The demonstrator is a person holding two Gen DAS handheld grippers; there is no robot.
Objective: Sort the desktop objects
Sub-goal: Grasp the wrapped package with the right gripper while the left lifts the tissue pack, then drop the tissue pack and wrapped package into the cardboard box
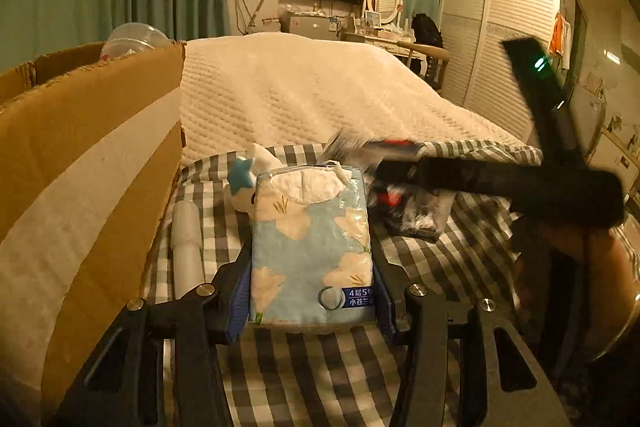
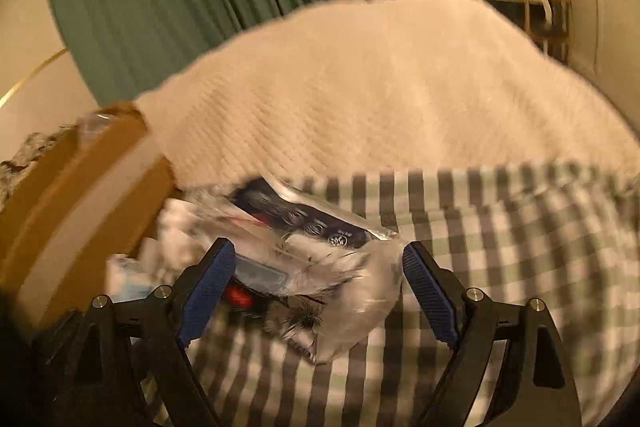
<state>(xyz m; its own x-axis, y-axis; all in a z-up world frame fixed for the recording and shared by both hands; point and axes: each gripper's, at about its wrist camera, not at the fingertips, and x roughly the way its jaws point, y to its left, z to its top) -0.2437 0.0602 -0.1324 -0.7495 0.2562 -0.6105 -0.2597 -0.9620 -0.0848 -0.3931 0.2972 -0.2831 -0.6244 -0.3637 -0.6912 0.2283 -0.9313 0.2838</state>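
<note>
On the left side of the checked cloth [image 1: 460,259], a cardboard box [image 1: 88,155] is standing open-topped, and a clear plastic container [image 1: 134,37] is showing above its rim; I judge that at least this one item is already sorted into it, though the rest of the interior is hidden from both views. Just beside the box wall, a pale roll [image 1: 187,247] is lying on the cloth, unsorted. Next to it, a small white toy with a blue star [image 1: 242,183] is resting behind the tissue pack.

In the middle, the left gripper [image 1: 312,291] is clamping its blue pads on the two sides of the tissue pack [image 1: 312,247]. Whether the pack is clear of the cloth I cannot tell. I judge it to be the item now in hand, with the box as its likely destination.

To the right, the right gripper [image 2: 320,291] is standing with its jaws wide apart, holding nothing. A heap of clear plastic packets [image 2: 320,263] is lying between and just ahead of its pads, which are not pressing on it. A dark packet [image 2: 304,219] is lying at the back of the heap; the blur is hiding finer detail.

In my judgement the task is at an early-to-middle stage: the roll, the toy and the packets remain to be sorted.
</note>
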